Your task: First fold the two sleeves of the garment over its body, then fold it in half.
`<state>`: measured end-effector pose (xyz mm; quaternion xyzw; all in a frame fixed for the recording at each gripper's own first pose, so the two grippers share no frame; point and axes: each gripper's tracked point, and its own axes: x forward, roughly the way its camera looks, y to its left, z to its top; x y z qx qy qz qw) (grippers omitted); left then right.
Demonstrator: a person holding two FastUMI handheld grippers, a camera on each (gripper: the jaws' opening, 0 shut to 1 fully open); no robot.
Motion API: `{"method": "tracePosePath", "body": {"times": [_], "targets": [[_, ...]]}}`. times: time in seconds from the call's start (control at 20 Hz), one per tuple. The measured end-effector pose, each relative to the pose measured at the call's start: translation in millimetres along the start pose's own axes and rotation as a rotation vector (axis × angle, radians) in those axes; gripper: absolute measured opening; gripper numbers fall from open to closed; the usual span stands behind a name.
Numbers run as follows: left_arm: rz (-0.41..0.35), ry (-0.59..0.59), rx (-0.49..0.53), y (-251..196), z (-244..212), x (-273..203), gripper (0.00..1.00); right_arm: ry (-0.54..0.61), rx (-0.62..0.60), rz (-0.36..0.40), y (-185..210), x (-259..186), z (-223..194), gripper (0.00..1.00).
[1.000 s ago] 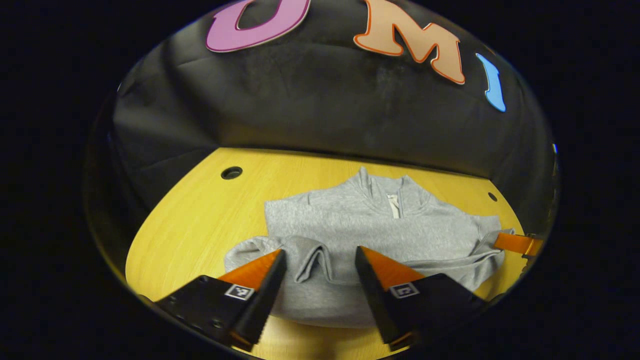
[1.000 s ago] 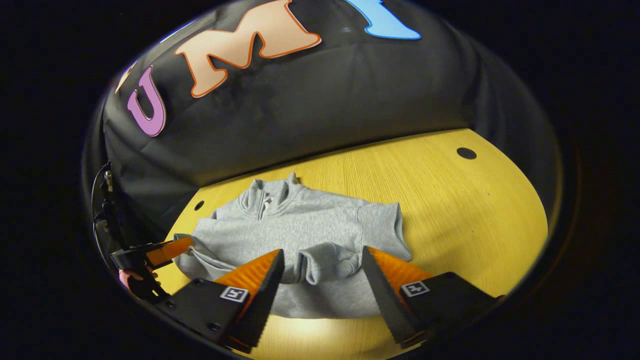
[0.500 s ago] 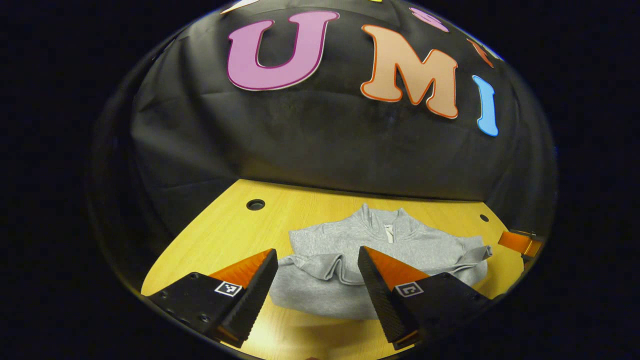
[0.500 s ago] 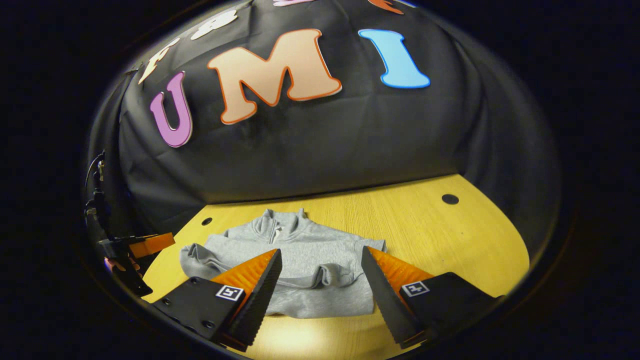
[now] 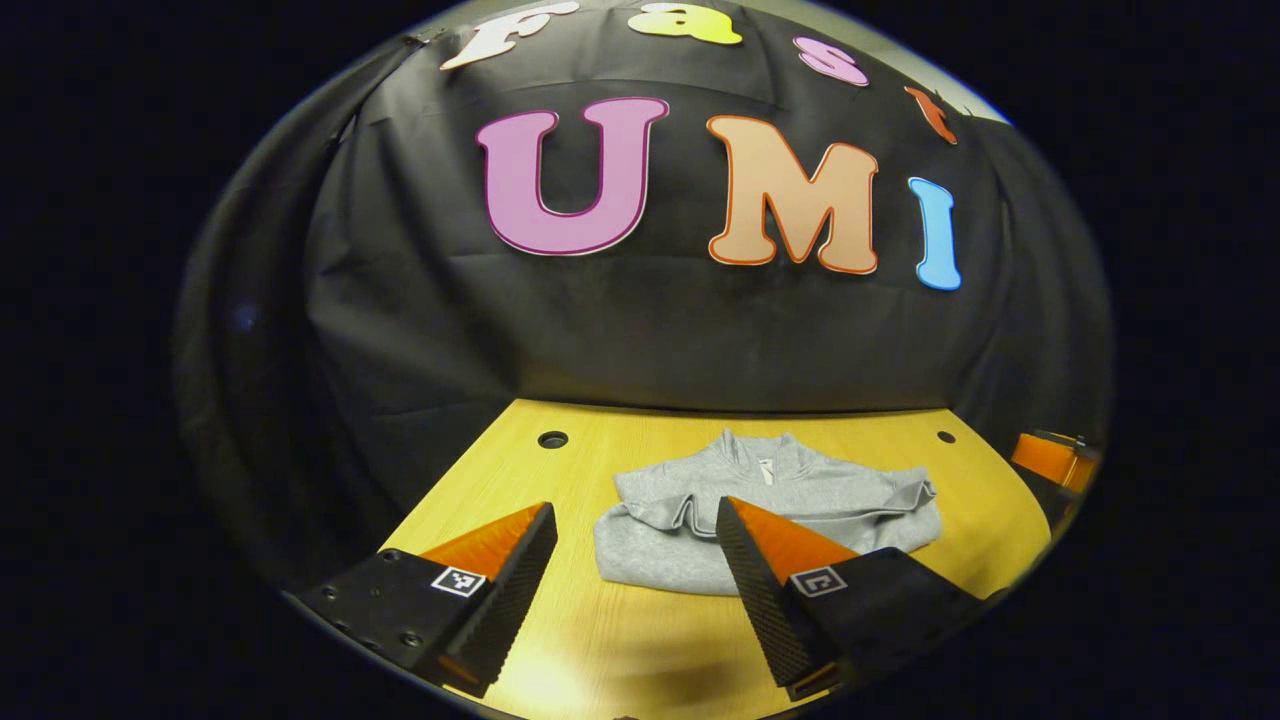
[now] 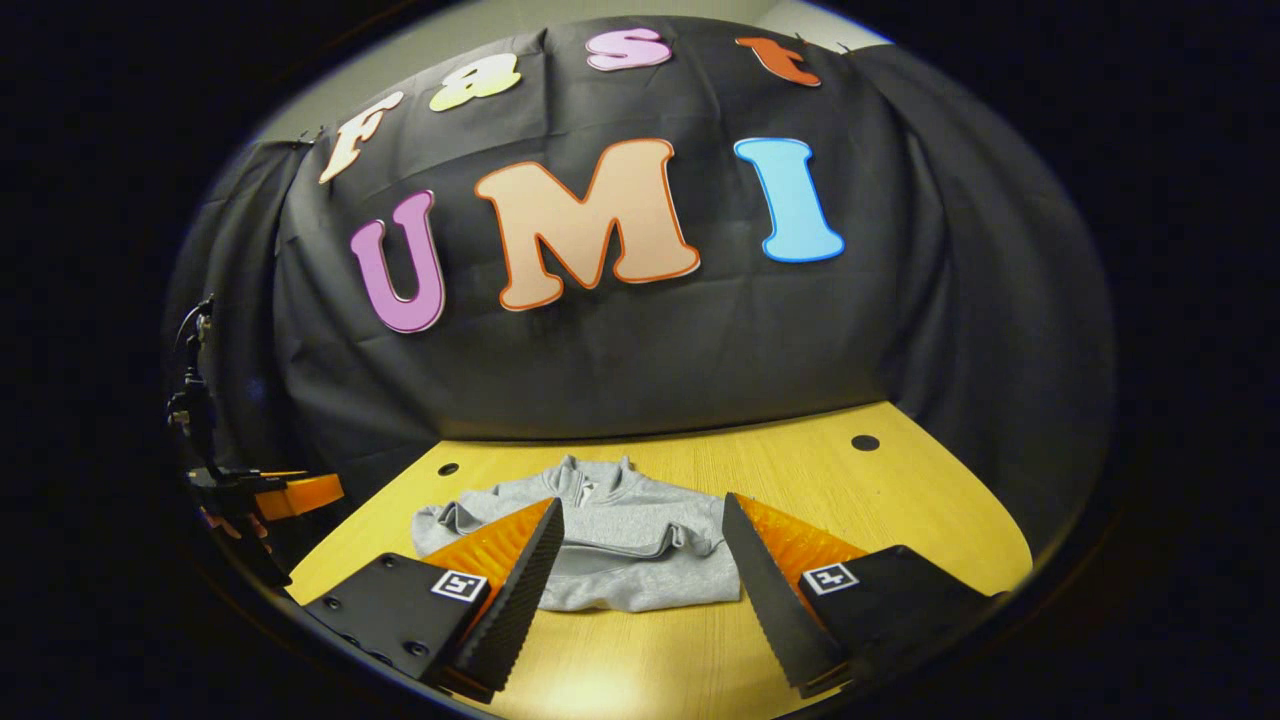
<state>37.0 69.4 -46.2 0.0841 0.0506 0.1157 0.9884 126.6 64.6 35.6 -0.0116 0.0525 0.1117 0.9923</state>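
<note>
Left gripper view: grey garment [image 5: 770,520] folded on table [image 5: 600,640]; both tongs [image 5: 630,580] [image 6: 640,575] apart, empty; loosely bunched sleeves may spring open.

Right gripper [image 6: 640,570] fingers [image 6: 510,570] spread above folded grey garment [image 6: 620,545].

Overall light: dim booth, with my table [image 5: 480,480] the one warmly lit surface.
Source: seems overhead; I can't see a lamp.
Glare: pale bright patch on the wood near my left gripper [image 5: 632,585] and my right gripper [image 6: 640,590].
Shadows: soft, under the grey garment [image 5: 770,520] front edge.
Distortion: strong fisheye; the table's edge bows, the rims darken.
Focus: centre sharp, edges slightly soft.
</note>
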Motion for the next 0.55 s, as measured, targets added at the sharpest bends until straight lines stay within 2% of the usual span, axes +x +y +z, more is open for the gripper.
{"method": "tracePosePath", "body": {"times": [0.05,0.1,0.45,0.5,0.55], "targets": [[-0.011,0.013,-0.001,-2.2,-4.5,-7.9,0.94,-0.004,-0.007,0.002,1.6,-9.1,-3.0,0.94],[-0.011,0.017,0.002,-1.3,-8.8,-12.9,0.94,0.011,-0.007,0.009,4.2,-17.7,-8.2,0.98],[-0.047,0.091,0.016,-7.7,-46.8,-45.7,0.94,0.095,0.015,-0.002,0.1,-54.2,-44.8,0.98],[-0.05,0.102,0.019,-7.6,-51.5,-49.0,0.94,0.108,0.017,-0.006,-1.6,-57.4,-48.4,0.95],[-0.055,0.113,0.022,-7.1,-54.6,-51.2,0.94,0.107,0.019,-0.012,-2.2,-59.2,-48.5,0.98]]}}
